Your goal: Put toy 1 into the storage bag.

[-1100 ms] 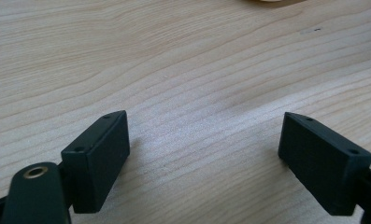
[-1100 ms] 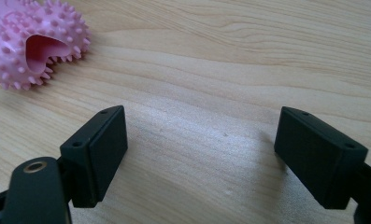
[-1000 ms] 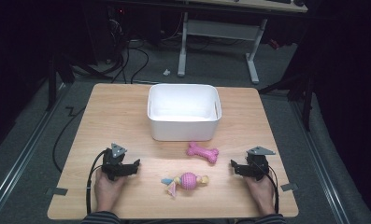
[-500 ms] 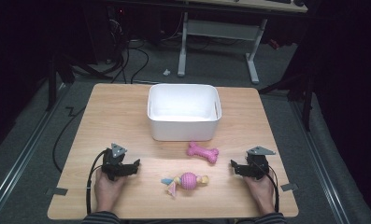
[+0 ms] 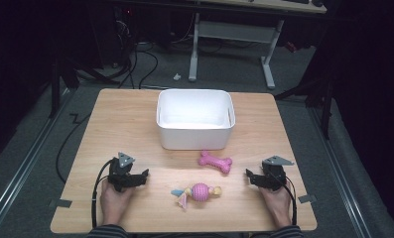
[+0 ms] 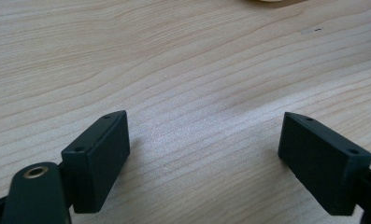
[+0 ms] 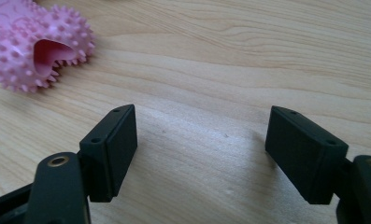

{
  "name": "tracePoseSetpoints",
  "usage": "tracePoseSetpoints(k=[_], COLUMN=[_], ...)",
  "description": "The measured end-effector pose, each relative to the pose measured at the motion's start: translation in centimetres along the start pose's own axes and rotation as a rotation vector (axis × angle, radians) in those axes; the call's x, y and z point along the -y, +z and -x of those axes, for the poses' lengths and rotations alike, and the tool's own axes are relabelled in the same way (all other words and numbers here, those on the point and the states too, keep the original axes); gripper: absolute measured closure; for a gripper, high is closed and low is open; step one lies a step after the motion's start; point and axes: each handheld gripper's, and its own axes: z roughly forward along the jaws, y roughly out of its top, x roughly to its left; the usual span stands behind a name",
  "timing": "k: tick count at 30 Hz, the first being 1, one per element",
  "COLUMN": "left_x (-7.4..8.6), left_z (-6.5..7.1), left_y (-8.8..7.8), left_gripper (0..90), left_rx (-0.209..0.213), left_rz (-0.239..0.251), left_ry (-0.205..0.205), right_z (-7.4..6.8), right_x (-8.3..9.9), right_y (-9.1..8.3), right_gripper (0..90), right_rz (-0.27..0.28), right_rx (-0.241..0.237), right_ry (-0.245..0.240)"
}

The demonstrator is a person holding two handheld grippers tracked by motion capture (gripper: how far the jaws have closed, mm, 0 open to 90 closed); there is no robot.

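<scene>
The pink bone (image 5: 215, 162) lies at centre frame, left of the right gripper (image 5: 249, 176), whose wide, empty jaws have just been closing; left gripper (image 5: 144, 174) wide.

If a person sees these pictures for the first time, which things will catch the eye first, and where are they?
The white bin stands out most, at the far middle of the wooden table. In front of it lie two bright toys: a pink spiky bone and, nearer the person, a pink ball toy with rope ends. The left gripper and right gripper rest at either side, jaws apart with nothing between them; the right jaws have just been closing.
</scene>
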Motion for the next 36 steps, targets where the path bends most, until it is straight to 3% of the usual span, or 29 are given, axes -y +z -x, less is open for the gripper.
tracePoseSetpoints(k=[9, 26, 36], left_x=[0.0, 0.0, 0.0], left_z=[0.0, 0.0, 0.0], left_y=[0.0, 0.0, 0.0], left_gripper=[17.0, 17.1, 17.2], left_rx=[0.0, 0.001, 0.003], left_rz=[0.0, 0.001, 0.0], left_ry=[-0.001, -0.001, -0.002], right_z=[-0.1, -0.8, -1.2], right_x=[-0.1, -0.3, -1.0], right_y=[-1.0, -2.9, -4.2], right_gripper=[27.6, 32.8, 36.6], right_rz=[0.035, 0.086, 0.151], right_rx=[-0.011, -0.085, -0.114], right_ry=[0.001, -0.006, -0.02])
